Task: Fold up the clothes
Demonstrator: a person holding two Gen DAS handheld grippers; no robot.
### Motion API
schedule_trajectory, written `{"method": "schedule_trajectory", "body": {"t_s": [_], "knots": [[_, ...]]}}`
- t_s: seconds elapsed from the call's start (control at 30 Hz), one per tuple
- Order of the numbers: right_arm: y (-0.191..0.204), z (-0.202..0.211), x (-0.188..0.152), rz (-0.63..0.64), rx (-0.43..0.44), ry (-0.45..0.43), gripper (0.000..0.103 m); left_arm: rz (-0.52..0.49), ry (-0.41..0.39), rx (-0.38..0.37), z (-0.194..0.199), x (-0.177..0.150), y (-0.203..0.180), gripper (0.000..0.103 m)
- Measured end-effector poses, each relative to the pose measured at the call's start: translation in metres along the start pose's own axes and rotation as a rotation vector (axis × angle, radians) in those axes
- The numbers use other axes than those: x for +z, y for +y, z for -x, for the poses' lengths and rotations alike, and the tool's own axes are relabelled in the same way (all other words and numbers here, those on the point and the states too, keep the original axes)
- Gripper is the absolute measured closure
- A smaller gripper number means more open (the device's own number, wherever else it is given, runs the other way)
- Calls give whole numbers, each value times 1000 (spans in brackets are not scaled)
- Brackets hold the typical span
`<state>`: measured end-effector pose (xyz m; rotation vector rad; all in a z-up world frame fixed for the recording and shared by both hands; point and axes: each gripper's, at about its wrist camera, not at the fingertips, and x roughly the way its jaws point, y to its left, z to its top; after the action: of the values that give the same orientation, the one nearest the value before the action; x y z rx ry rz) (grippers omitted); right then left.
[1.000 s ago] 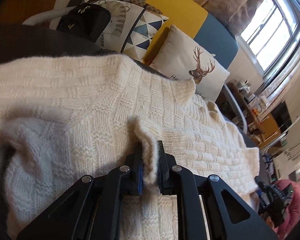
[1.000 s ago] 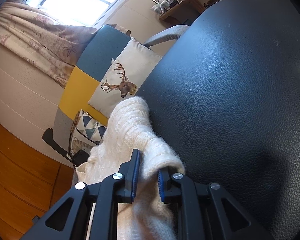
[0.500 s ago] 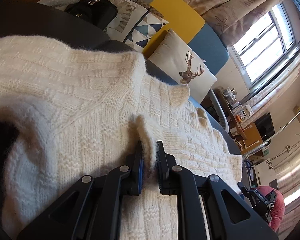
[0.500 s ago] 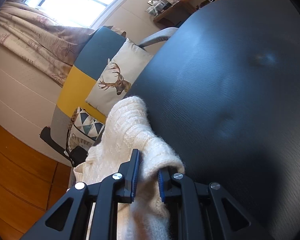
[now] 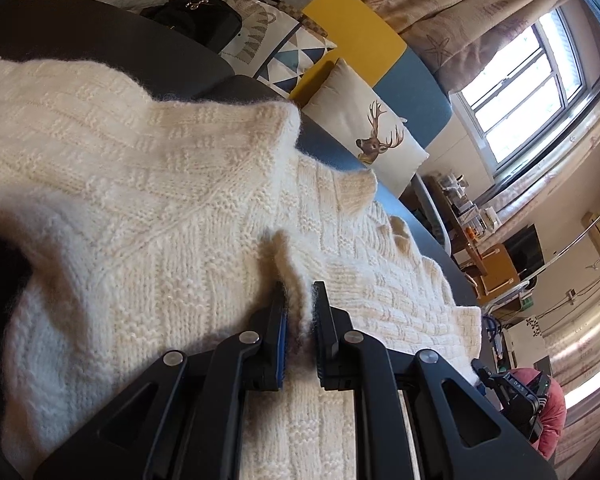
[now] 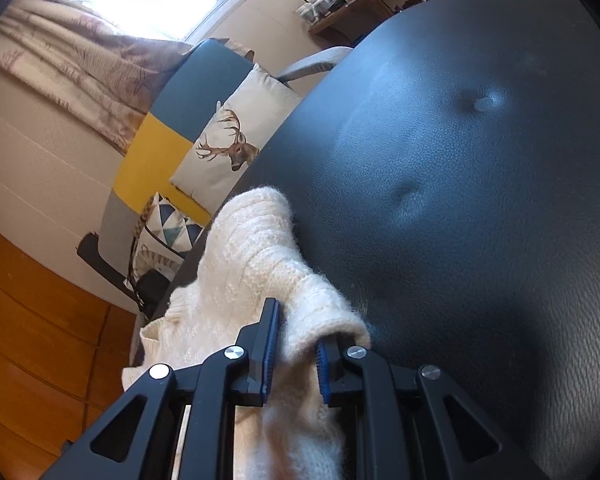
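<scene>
Left gripper point(image 5: 299, 312): we see its jaws clenched on a raised pinch of the cream knit sweater point(image 5: 148, 220), a fuzzy ridge of wool standing up between the two blue-lined pads.
Sweater, left wrist view: we find it spread flat over most of the dark padded surface point(image 5: 100, 40), one fold lying over the body from the left, a cuff-like end poking up toward the far edge.
Far edge of the surface, left wrist view: we make out a black handbag point(image 5: 196, 16) on the sofa point(image 5: 356, 28) behind, then a triangle-print cushion point(image 5: 296, 52), then a deer-print cushion point(image 5: 364, 132) just beyond the surface edge.
Far right, left wrist view: we see a window point(image 5: 528, 92) with patterned curtains, and a cluttered wooden desk point(image 5: 488, 264) below it.
Right gripper point(image 6: 294, 340): we see its jaws gripping a thick bunch of the sweater point(image 6: 252, 264), the ribbed end draped over and past the pads.
Sweater, right wrist view: it lies along the left edge of the surface point(image 6: 460, 200), trailing back toward the near left corner.
Surface, right wrist view: black leather-like padding with two button dimples, bare to the right of the sweater.
Background, right wrist view: we see the wooden floor point(image 6: 28, 320) at left and the deer-print cushion point(image 6: 232, 148) on the sofa beside the surface edge.
</scene>
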<state>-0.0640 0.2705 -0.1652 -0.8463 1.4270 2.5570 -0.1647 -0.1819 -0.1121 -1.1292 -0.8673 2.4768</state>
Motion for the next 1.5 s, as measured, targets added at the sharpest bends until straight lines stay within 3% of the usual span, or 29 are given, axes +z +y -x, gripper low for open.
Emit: {"method": "schedule_trajectory", "body": {"t_s": [0.07, 0.2, 0.5, 0.6, 0.7, 0.8, 0.9, 0.93, 1.03, 1.2, 1.27, 1.33, 1.4, 1.5], "knots": [[-6, -1, 2, -29, 13, -2, 97, -4, 0, 2, -3, 2, -1, 90], [-2, -7, 10, 5, 2, 12, 96, -11, 8, -11, -11, 7, -2, 90], [7, 44, 33, 87, 67, 24, 77, 5, 8, -38, -14, 10, 1, 90], [23, 57, 43, 168, 97, -4, 77, 9, 9, -45, -14, 10, 2, 90], [63, 27, 57, 329, 75, 39, 77, 12, 8, -48, -15, 11, 3, 90], [88, -28, 60, 480, 10, 147, 77, 15, 8, -52, -15, 11, 4, 90], [89, -77, 61, 571, -175, 193, 79, 15, 10, -57, -15, 12, 4, 90], [83, -87, 65, 562, -211, 184, 84, 15, 10, -59, -15, 12, 4, 90], [64, -100, 81, 479, -197, 142, 94, 16, 10, -67, -18, 14, 4, 90], [58, -108, 100, 423, -142, 159, 95, 16, 10, -69, -24, 19, 3, 90], [63, -92, 108, 393, -137, 139, 88, 18, 10, -71, -25, 19, 3, 90], [73, -60, 106, 371, -75, 88, 79, 20, 9, -74, -25, 19, 3, 90], [88, -23, 92, 396, -11, 64, 79, 22, 9, -78, -25, 19, 4, 90], [90, 9, 58, 413, -7, 140, 79, 26, 10, -81, -24, 19, 4, 90]]}}
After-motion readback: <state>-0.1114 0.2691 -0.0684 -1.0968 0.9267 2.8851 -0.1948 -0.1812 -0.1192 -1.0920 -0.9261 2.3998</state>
